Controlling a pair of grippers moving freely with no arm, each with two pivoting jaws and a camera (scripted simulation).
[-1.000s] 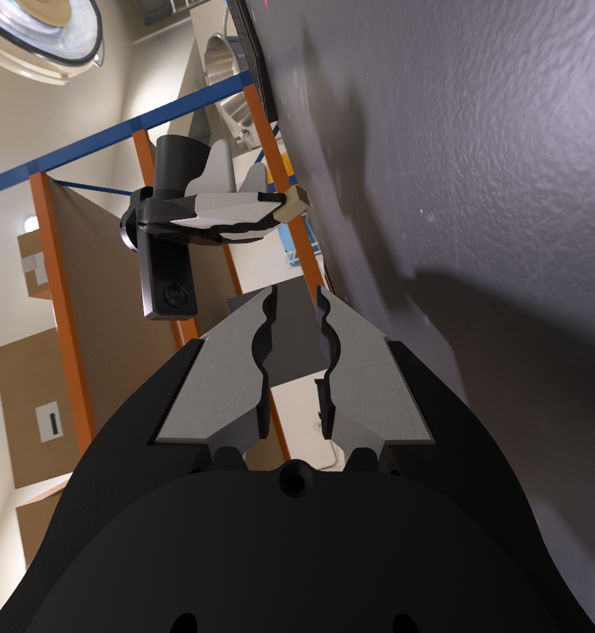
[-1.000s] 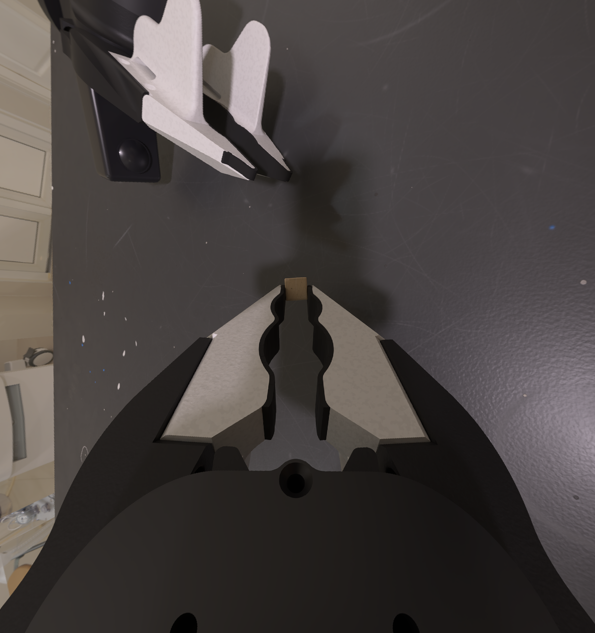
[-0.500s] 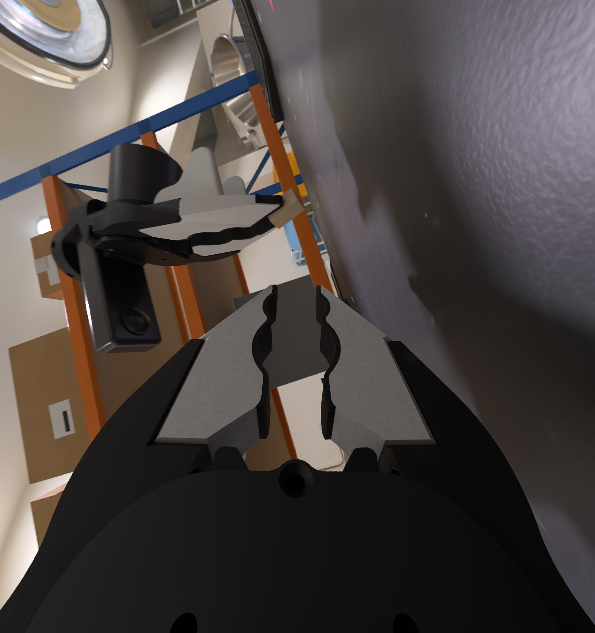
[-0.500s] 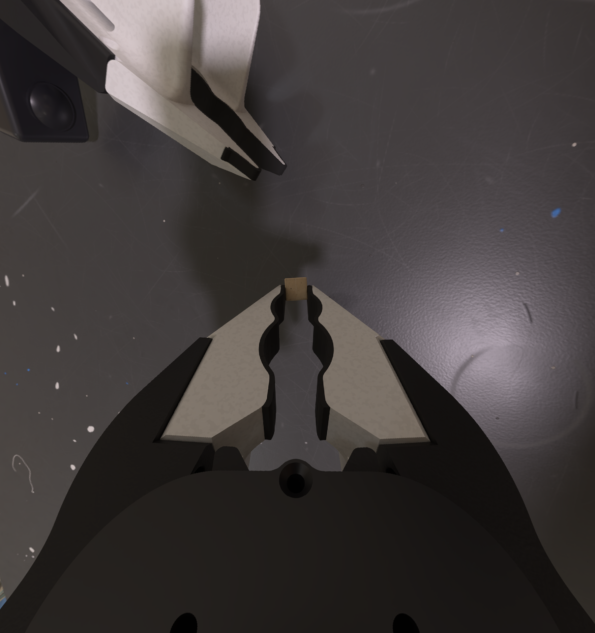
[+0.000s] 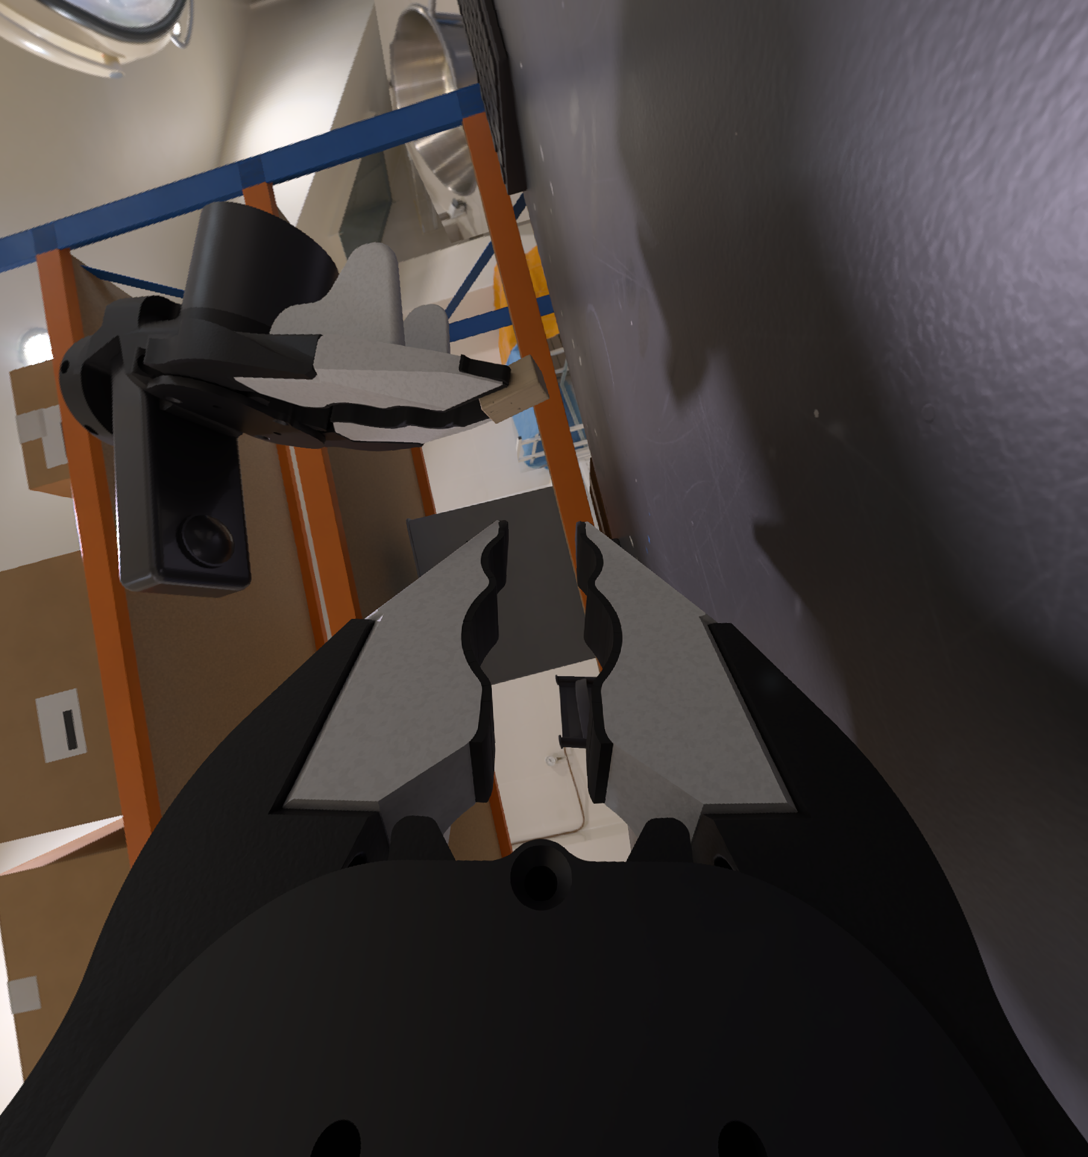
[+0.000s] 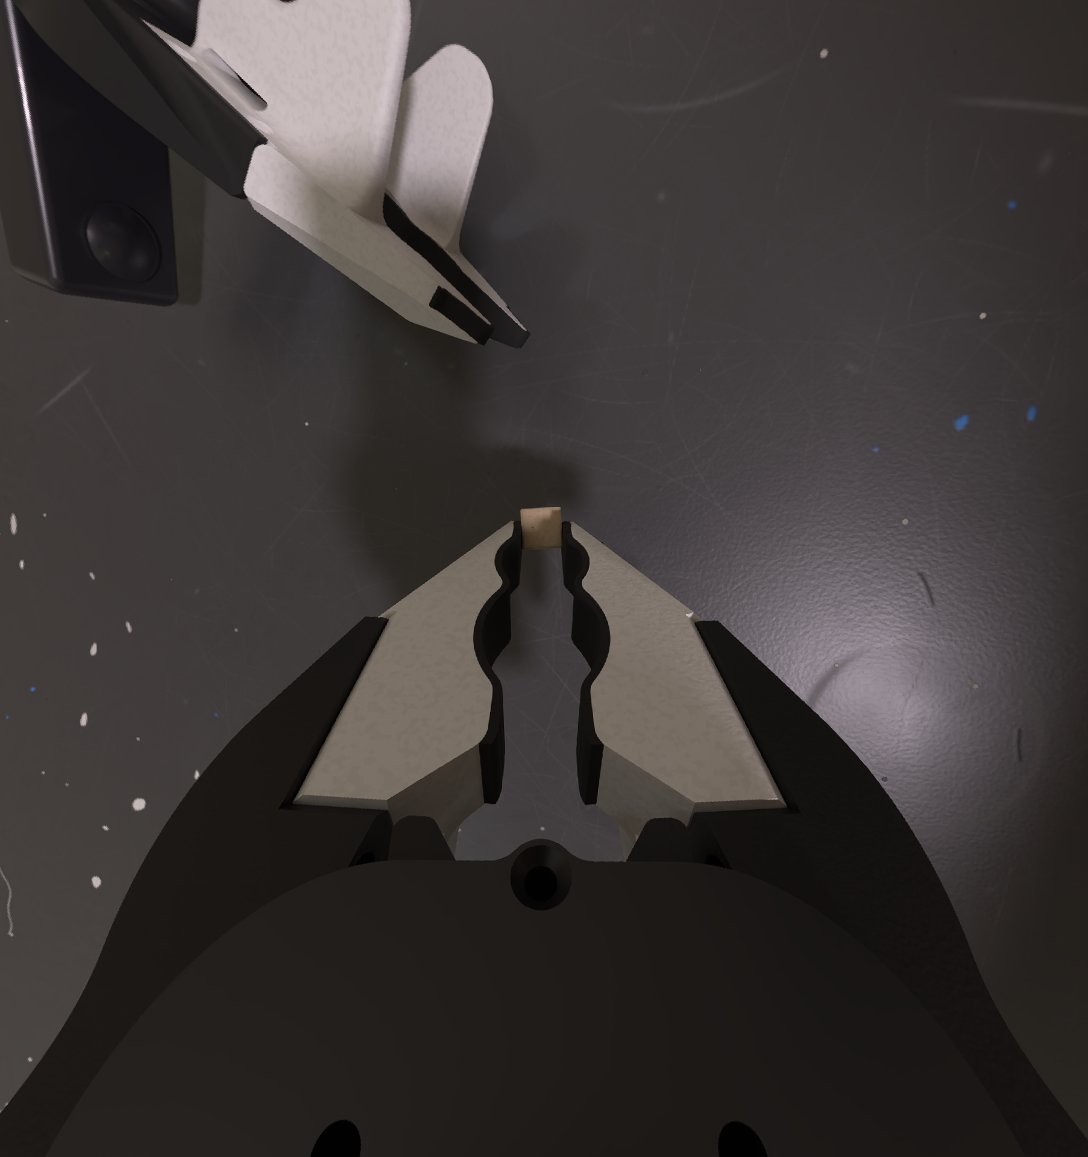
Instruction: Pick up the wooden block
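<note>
The wooden block [image 6: 541, 529] is a small tan cube clamped between the tips of my right gripper [image 6: 542, 539], which is shut on it. In the left wrist view the block [image 5: 519, 391] hangs clear of the dark grey table [image 5: 904, 313], and the right gripper [image 5: 491, 394] holds it from the left. My left gripper [image 5: 542, 532] has its jaws a little apart with nothing between them. It also shows in the right wrist view [image 6: 497, 332], beyond the block at upper left, apart from it.
The table top [image 6: 810, 282] is scratched, with white and blue paint specks. Past its edge stand an orange and blue shelf rack [image 5: 90, 501], cardboard boxes [image 5: 46, 689], a metal bowl [image 5: 435, 125] and a round ceiling lamp [image 5: 90, 25].
My right gripper has moved with the block still clamped, and the table edge has left its view. The two grippers look nearer each other. The left gripper's jaw gap is unchanged.
</note>
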